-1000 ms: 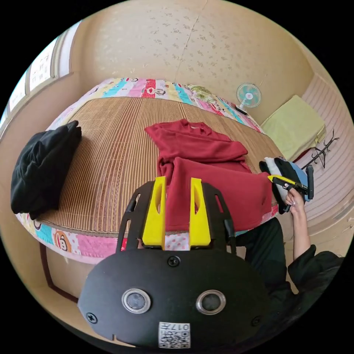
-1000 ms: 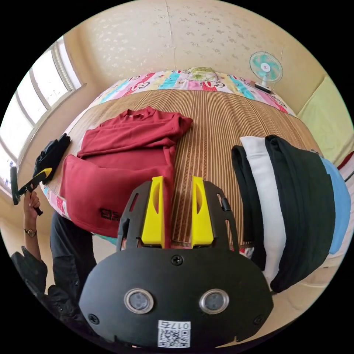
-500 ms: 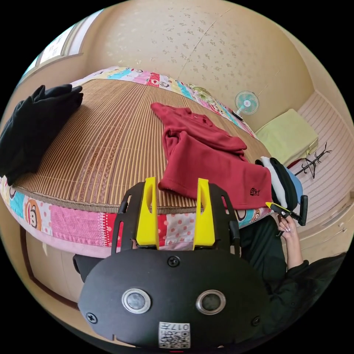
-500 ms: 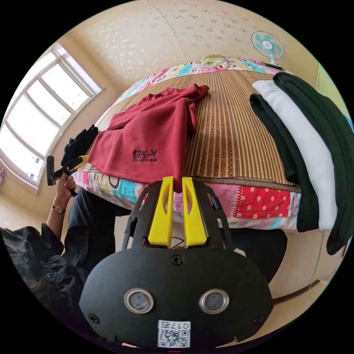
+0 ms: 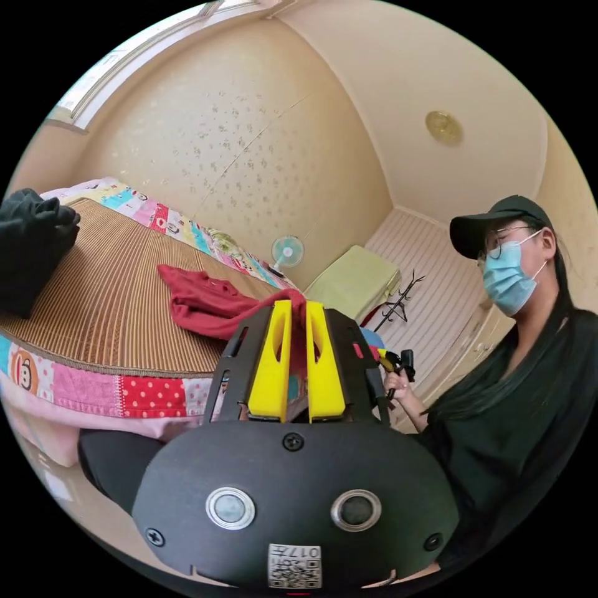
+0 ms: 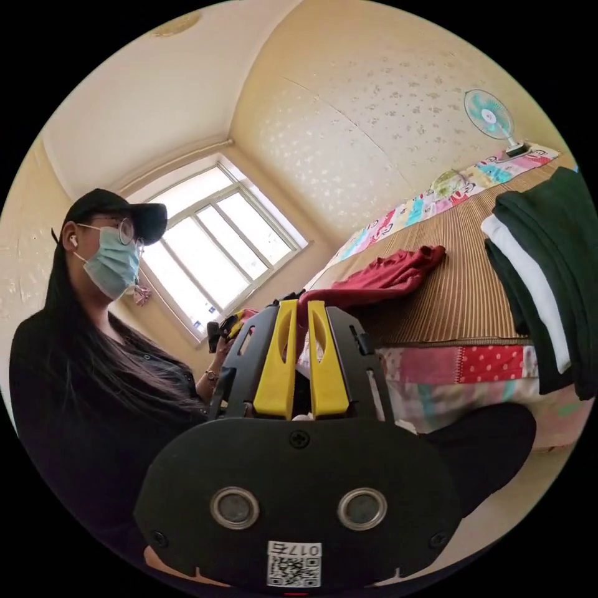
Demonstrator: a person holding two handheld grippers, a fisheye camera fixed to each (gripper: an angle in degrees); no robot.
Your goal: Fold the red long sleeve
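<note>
The red long sleeve shirt lies crumpled on the bamboo mat, its near edge drawn off the bed toward me. In the left gripper view, my left gripper has its yellow jaws shut on a bunch of that red cloth. The right gripper view shows the shirt stretched from the mat to my right gripper, which is also shut on red fabric. A hand holds the right gripper past the left one. The left gripper appears in the other hand, with some red cloth at it.
The bed has a patchwork edge and a mat. A black garment pile sits at its left end. Folded dark and white clothes are stacked at its right end. A fan stands by the wall. The person is close to the bed's edge.
Both grippers dropped to the bed's near edge and closed on the shirt's lower edge. The left was open half a second ago. Both cameras tilted up, bringing the person into view.
</note>
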